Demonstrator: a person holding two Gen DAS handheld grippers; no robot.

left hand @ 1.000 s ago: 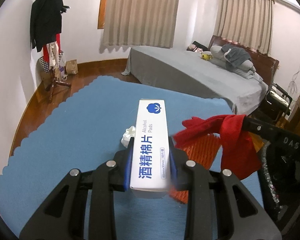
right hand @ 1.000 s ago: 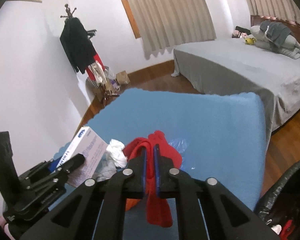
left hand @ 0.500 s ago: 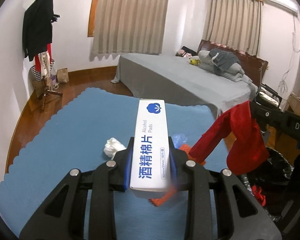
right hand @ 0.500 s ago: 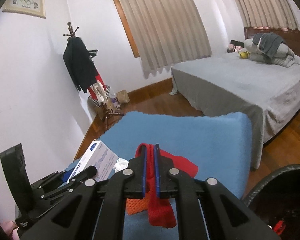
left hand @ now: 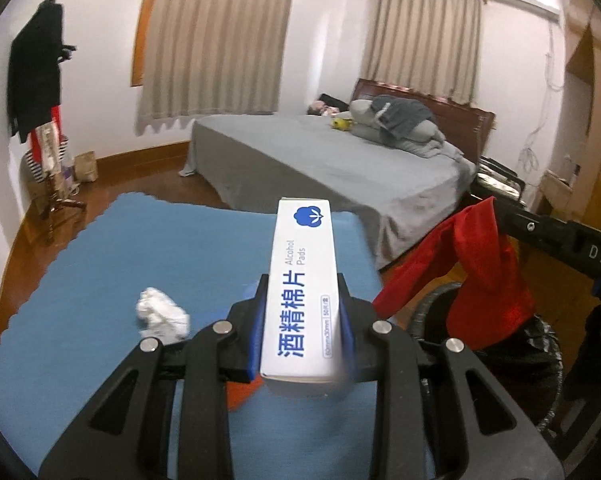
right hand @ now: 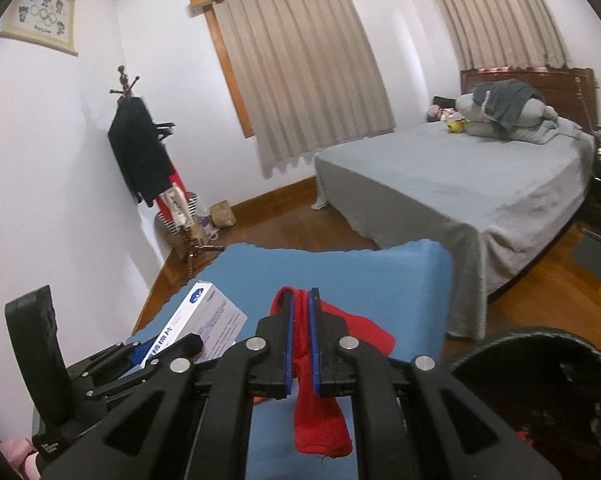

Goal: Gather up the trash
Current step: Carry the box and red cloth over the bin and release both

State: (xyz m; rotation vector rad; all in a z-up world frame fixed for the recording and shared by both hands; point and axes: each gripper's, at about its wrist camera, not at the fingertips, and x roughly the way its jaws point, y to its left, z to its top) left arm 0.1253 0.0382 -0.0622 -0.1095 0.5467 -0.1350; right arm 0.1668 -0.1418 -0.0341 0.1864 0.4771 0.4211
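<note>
left hand-held gripper grips box; tissue beside.

Your two wrist cameras look forward and slightly down along their fingers, close above the blue mat. Both share the bed, curtains and coat rack.

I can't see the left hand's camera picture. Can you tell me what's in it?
The left gripper is squeezing a white alcohol pads box above a blue mat. A crumpled tissue lies there; at right, a red cloth hangs over a black bin.
</note>
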